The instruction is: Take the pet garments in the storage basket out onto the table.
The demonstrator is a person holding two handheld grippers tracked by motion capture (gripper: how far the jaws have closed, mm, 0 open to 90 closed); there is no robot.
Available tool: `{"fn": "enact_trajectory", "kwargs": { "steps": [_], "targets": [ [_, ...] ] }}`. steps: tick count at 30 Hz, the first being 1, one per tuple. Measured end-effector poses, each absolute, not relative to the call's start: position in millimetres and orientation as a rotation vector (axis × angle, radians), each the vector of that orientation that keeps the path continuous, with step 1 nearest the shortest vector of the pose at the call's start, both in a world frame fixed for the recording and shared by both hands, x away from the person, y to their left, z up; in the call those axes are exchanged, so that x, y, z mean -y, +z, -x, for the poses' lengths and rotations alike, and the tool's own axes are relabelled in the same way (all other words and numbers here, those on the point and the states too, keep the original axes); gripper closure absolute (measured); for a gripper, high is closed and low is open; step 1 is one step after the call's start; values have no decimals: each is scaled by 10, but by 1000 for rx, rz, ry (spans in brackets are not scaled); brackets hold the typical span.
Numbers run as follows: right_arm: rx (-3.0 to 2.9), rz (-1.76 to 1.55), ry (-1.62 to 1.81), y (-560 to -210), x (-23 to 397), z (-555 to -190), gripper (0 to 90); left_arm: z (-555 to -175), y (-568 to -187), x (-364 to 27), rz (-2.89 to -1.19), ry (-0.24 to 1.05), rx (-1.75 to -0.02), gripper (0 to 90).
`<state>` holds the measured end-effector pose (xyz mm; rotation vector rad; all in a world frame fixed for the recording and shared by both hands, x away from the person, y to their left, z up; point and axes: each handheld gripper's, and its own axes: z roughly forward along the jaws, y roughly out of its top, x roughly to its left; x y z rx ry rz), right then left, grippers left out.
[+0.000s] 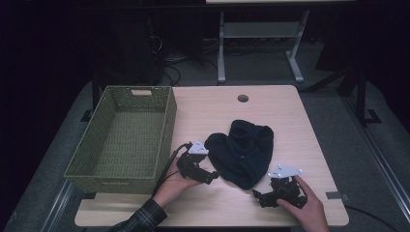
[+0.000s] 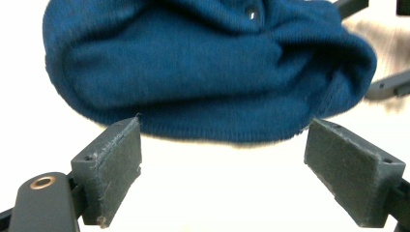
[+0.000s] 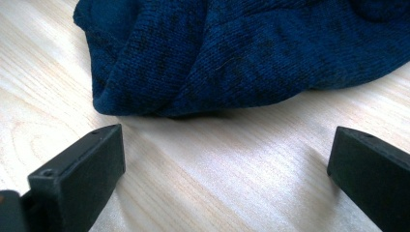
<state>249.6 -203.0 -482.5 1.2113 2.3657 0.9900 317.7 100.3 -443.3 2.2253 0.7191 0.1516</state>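
Dark blue knit garment is lying bunched mid-table, right of the green basket. Left gripper and right gripper are both gaping wide, empty. Risk: pads pinching one loose fold, cloth sagging or slipping free

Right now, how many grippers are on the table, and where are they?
2. The left gripper sits at the left edge of the dark blue knit garment, jaws open. The right gripper sits at its near right edge, jaws open too.
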Motion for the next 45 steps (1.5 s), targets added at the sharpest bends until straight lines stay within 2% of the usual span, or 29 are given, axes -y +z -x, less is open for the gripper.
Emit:
{"fn": "enact_trajectory", "kwargs": {
  "steps": [17,29,45],
  "targets": [
    [-2365,-1212,991,-4825,2029,-2496,0,-3068,-4644,-1076,-2300,138,-767,129],
    [-2366,-1211,991,-4825,2030,-2494,0,-2983,-4754,-1050,-2282,289,-721,128],
    [-2368,-1207,991,-4825,2032,-2493,0,-2960,-4781,-1093,-2249,298,-715,129]
  ]
}}
